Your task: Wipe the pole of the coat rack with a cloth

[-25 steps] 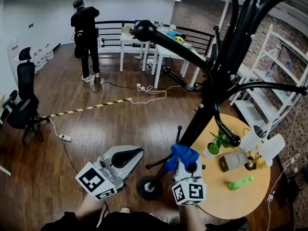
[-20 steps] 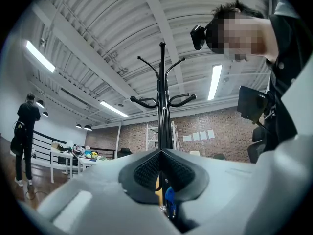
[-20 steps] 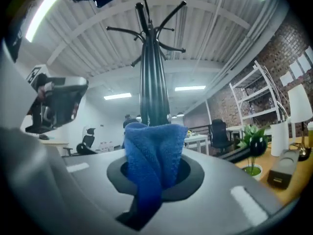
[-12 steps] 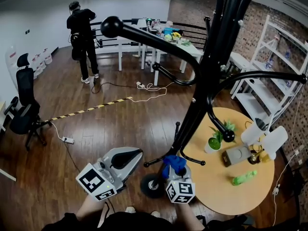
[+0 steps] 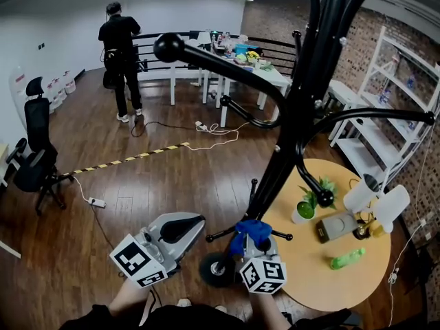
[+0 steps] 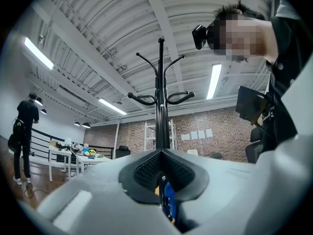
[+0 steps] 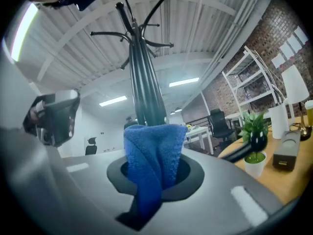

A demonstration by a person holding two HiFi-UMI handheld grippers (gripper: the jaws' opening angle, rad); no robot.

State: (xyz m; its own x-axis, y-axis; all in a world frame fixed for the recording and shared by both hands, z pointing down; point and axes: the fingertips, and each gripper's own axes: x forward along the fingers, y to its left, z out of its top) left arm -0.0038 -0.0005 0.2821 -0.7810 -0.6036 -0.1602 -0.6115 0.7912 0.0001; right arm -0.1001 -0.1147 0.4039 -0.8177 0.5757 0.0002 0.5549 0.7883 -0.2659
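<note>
At 6 o'clock in the head view, right gripper (image 7: 155,177) clenched on blue cloth (image 5: 251,231); cloth low against coat rack pole (image 5: 283,162); left gripper (image 6: 161,171) at its 9 o'clock, jaws pressed together, clear of pole.

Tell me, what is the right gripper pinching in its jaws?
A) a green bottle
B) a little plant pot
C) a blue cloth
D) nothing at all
C: in the right gripper view, the right gripper has its jaws closed on a folded blue cloth, which sticks up in front of the black coat rack pole.
</note>
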